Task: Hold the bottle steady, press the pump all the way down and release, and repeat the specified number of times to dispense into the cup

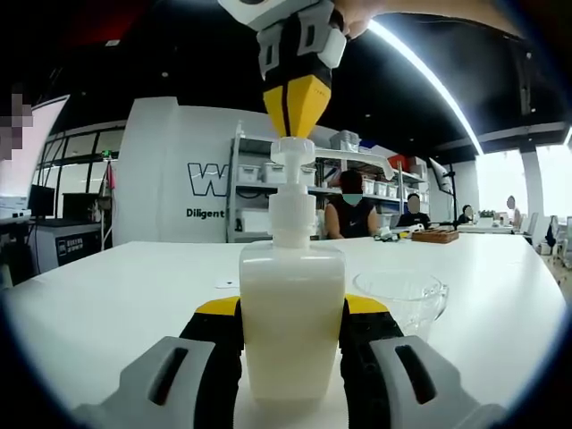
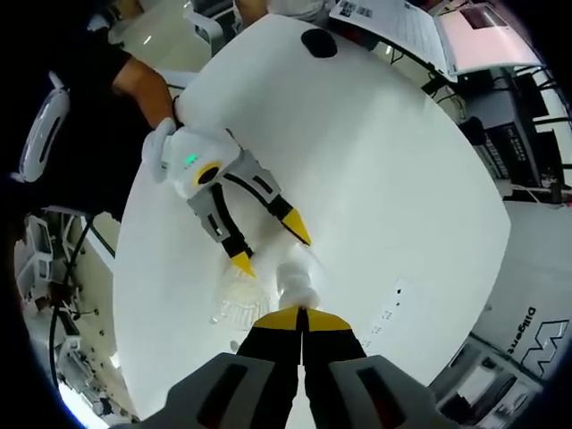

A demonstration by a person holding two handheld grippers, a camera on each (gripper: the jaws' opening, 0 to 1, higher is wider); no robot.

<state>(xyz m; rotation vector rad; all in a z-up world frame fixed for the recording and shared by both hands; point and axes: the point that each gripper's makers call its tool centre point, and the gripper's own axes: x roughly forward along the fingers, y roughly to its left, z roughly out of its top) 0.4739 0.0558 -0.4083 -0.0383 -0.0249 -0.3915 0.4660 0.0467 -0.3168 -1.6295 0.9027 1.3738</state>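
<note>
On the white counter stands the pump bottle of creamy liquid, upright, its body pinched between the jaws of the left gripper. Directly above the bottle, the right gripper, jaws pressed together, rests its yellow tips on the pump head. Just beside the bottle sits a clear cup. Behind the bottle, well apart, seated people and shelving.

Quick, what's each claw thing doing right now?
Left gripper: shut on the bottle.
Right gripper: shut, tips on the pump.
</note>
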